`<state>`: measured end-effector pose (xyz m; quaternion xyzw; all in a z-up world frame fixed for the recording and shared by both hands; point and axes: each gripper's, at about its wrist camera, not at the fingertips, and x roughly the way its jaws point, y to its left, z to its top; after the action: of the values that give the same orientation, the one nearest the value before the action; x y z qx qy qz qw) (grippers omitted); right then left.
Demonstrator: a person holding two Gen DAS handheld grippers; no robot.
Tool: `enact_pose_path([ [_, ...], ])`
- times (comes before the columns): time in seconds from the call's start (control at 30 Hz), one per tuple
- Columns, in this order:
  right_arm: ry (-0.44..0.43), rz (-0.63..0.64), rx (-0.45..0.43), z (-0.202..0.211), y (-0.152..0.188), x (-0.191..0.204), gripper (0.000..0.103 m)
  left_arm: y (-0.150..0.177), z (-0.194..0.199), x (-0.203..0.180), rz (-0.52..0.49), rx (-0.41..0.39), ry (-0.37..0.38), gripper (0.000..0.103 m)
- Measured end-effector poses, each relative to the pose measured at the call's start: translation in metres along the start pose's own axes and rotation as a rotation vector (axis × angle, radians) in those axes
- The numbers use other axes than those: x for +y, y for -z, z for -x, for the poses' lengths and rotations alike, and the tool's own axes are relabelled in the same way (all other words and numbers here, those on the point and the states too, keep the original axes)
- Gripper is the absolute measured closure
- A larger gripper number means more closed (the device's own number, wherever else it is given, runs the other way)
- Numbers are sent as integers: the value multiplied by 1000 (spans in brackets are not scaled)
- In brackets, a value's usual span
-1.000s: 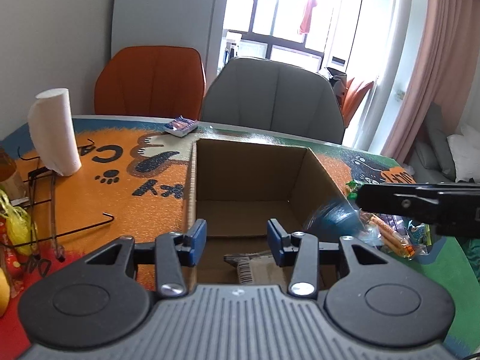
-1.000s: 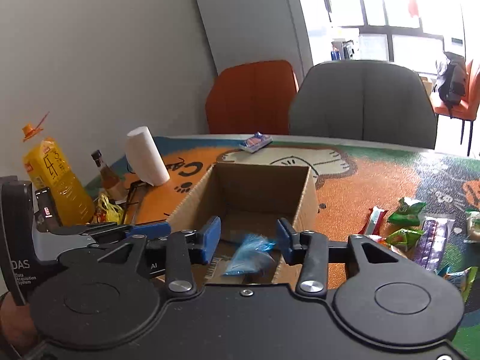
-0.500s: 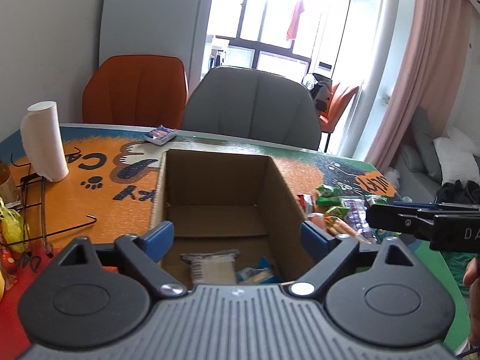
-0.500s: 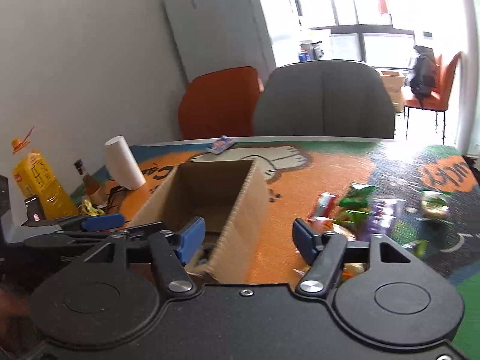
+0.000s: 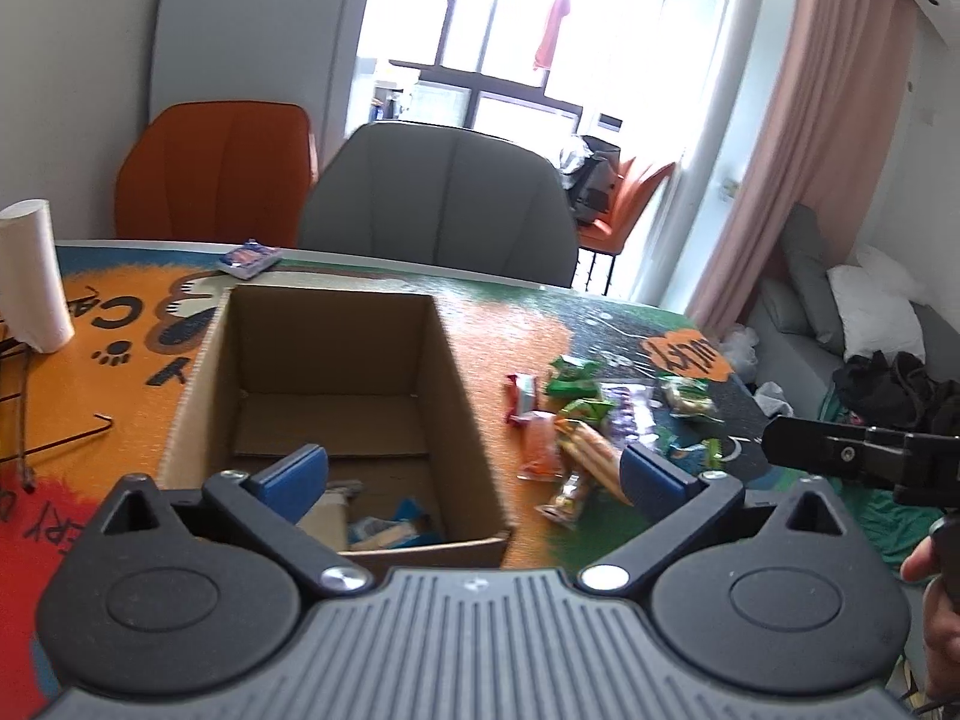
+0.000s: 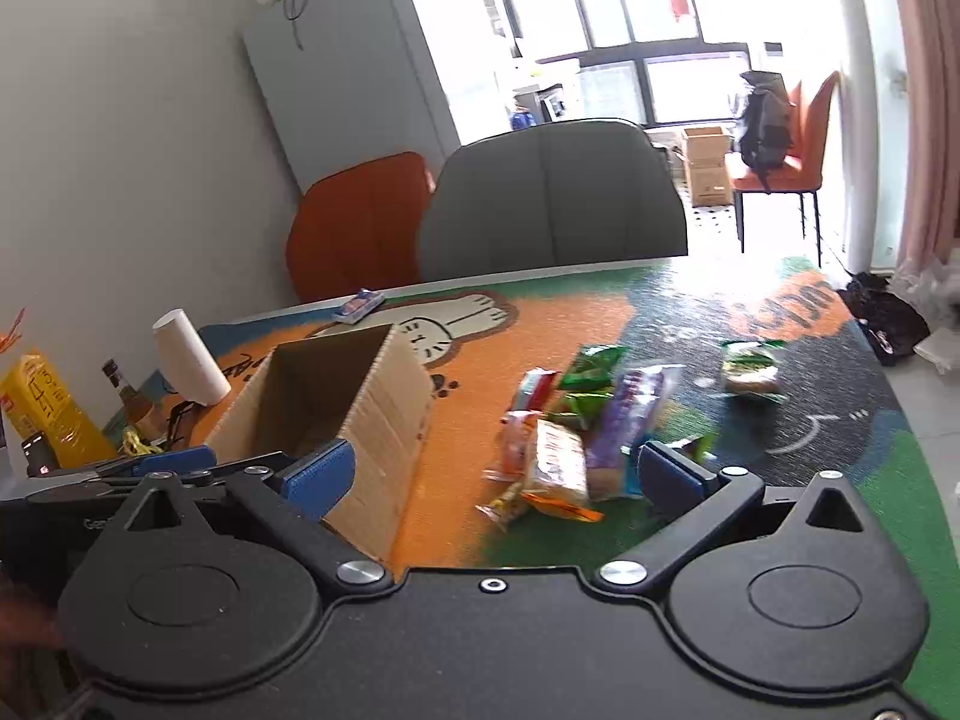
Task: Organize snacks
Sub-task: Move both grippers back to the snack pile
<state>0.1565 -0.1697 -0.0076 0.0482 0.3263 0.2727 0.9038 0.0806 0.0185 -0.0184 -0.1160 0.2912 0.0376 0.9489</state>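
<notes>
An open cardboard box (image 5: 468, 438) stands on the table, with a few snack packets (image 5: 387, 531) lying in its near end. It also shows in the right wrist view (image 6: 390, 408). A loose pile of snack packets (image 5: 576, 420) lies on the table right of the box, also seen in the right wrist view (image 6: 576, 426). My left gripper (image 5: 474, 474) is open and empty above the box's near right corner. My right gripper (image 6: 495, 471) is open and empty above the table between the box and the pile.
A paper towel roll (image 5: 30, 282) and a wire rack (image 5: 36, 414) stand at the left. A small blue packet (image 5: 249, 257) lies at the far edge. A yellow bottle (image 6: 48, 414) stands far left. Orange and grey chairs (image 5: 438, 198) are behind the table.
Both grippers have opened wide. The blue packet the right gripper held now lies in the box. Both grippers have swung right, toward the snack pile.
</notes>
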Motion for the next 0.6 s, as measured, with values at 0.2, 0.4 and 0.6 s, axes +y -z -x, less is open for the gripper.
enact_pose_path([
  [0.2,36,-29,-3,10,6,-21,0,2,-5,-18,-25,17,63,0],
  [0.4,65,-42,-9,17,12,-39,0,6,-11,-40,-45,29,104,0],
  [0.6,75,-57,-14,20,17,-56,1,10,-17,-62,-92,27,116,0],
])
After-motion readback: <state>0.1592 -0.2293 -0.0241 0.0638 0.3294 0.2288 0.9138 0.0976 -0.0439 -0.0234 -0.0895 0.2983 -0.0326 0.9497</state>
